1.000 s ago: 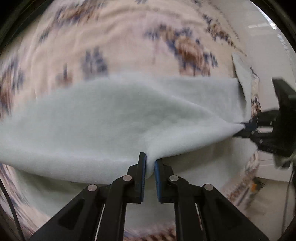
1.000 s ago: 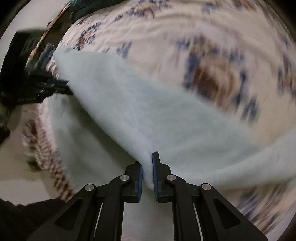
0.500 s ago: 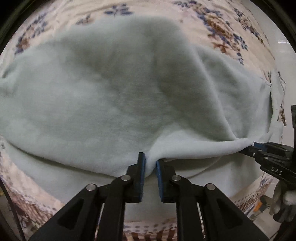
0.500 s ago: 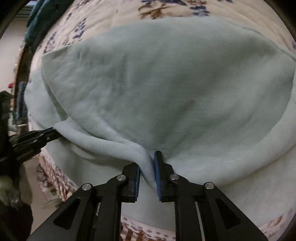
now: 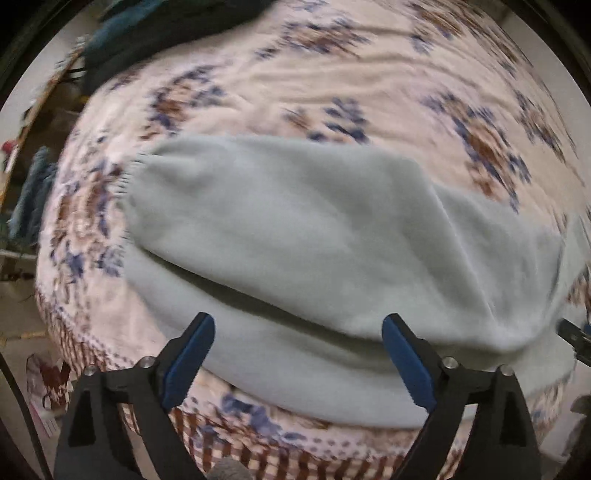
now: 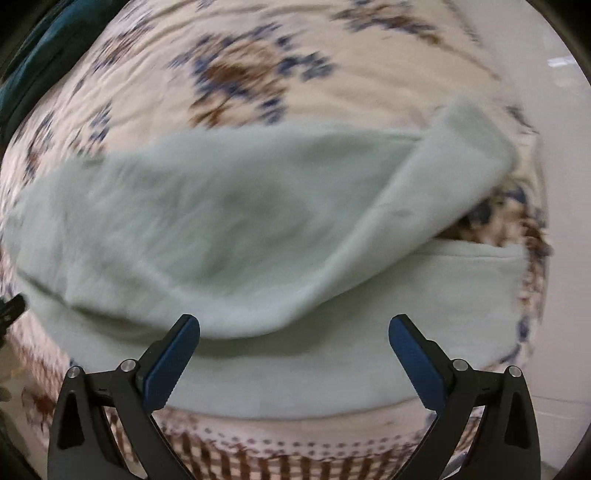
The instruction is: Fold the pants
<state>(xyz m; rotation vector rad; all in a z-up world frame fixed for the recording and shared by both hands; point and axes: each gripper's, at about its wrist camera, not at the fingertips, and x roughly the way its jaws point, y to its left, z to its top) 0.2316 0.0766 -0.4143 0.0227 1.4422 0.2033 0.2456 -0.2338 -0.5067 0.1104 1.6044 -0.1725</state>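
On a bed covered with a floral bedspread (image 5: 388,85), the pale mint-green pants (image 5: 295,236) are seen lying folded over themselves, an upper layer resting on a lower one that juts out along the near edge. Both layers are shown lying flat on the cover, close to its checked border (image 5: 258,454). Just above that near edge, the left gripper (image 5: 298,338) is held with its jaws spread wide and nothing between them; its blue pads (image 5: 188,363) are seen clear of the cloth on either side. From the right wrist view, the same pants (image 6: 221,229) are shown with one end of the upper layer turned back at the far right, so that a patch of bedspread (image 6: 251,70) is exposed beneath the flap. The right gripper (image 6: 294,330) is likewise released, its jaws parted wide over the near edge of the fabric, and nothing is gripped. A dark teal heap of cloth (image 5: 155,26) is visible at the far side of the bed in the left wrist view. Both views are blurred, so finer detail of the fabric cannot be made out.
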